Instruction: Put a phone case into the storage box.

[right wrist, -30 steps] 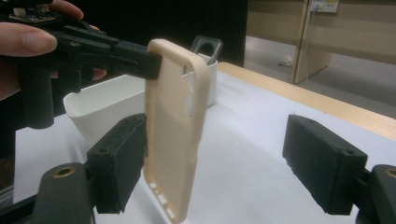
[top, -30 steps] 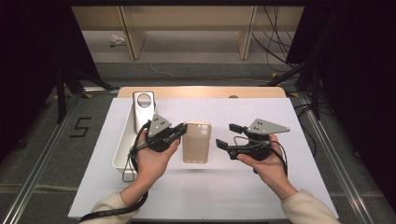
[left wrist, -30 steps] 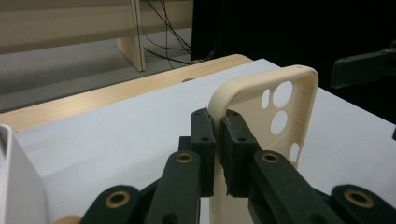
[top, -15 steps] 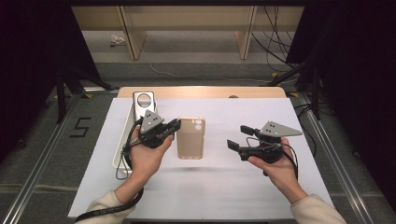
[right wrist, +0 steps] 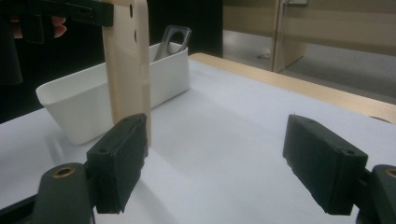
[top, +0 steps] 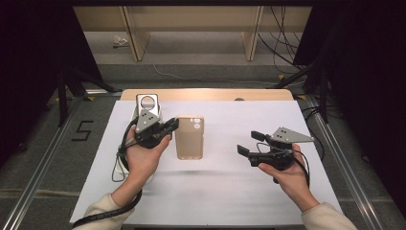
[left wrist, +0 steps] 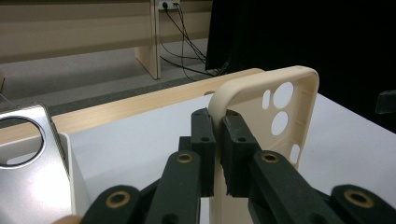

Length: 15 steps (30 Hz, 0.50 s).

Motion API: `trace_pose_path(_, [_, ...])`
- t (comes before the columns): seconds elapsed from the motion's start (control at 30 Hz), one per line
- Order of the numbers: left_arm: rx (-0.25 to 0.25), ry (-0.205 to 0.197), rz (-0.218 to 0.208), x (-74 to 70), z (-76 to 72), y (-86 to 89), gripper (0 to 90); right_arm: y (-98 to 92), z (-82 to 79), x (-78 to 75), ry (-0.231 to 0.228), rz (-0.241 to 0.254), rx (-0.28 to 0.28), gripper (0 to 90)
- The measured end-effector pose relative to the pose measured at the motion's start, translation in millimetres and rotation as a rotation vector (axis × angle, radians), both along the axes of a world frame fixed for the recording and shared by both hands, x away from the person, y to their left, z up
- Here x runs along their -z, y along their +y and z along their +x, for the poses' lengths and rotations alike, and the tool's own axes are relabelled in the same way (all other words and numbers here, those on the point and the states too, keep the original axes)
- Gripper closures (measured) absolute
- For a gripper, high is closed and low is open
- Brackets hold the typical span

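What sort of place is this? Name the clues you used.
Probably a lab or studio set up for recording handling work: a table under a white sheet, dark curtains at the sides, loose cables on the floor, and a hand-held left gripper gripping a beige phone case.

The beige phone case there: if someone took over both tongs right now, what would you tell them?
Left tongs: shut on the side wall of the beige phone case, holding it above the white sheet.
Right tongs: open, holding nothing, off to the case's right.
Silver phone: standing in the white bin beside the left hand.
Done: case picked up.
Left: probably get the phone and fit it into the case.
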<state>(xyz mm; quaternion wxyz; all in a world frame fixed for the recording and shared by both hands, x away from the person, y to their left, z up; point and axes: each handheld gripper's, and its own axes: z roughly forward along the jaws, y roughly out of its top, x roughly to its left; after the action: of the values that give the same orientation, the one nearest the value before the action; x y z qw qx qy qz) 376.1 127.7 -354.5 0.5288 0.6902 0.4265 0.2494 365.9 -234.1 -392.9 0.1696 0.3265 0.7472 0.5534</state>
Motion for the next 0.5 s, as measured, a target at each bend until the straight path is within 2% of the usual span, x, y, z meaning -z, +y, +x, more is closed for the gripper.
trace_pose_path(0.5, [-0.027,-0.008,-0.005,-6.2,3.2,11.7,84.0,-7.6,-2.6,3.3,0.013,0.012,0.021,22.8])
